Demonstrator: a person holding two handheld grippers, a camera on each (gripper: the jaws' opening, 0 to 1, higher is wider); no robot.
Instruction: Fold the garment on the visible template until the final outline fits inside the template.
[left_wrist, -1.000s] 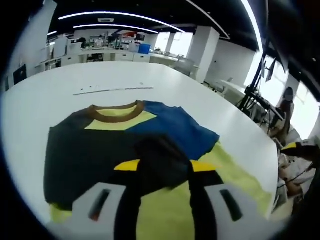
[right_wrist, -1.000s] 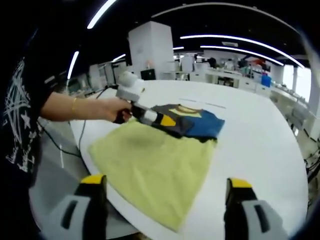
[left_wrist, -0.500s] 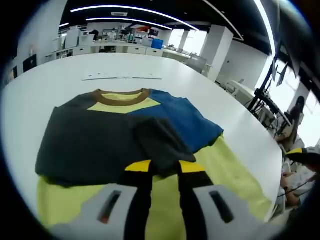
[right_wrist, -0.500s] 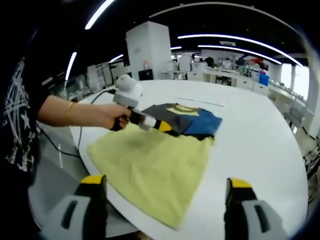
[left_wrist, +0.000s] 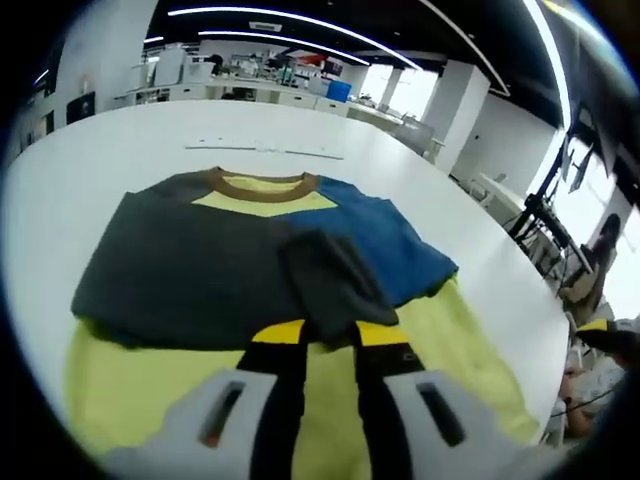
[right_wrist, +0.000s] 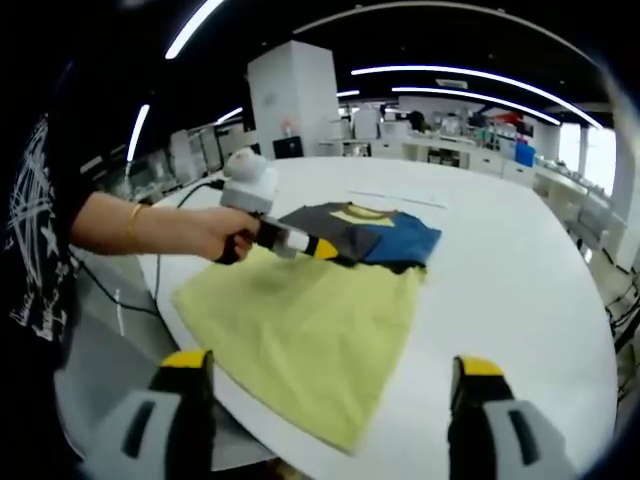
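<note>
A dark fold of the garment is clamped straight ahead in the left gripper over the yellow template, while the right gripper, jaws spread wide, is held well back.

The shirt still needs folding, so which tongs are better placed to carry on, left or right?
Left, probably. The left tongs are shut on a dark flap of the shirt lying on the yellow mat. The right tongs hang open, well back from it.
</note>
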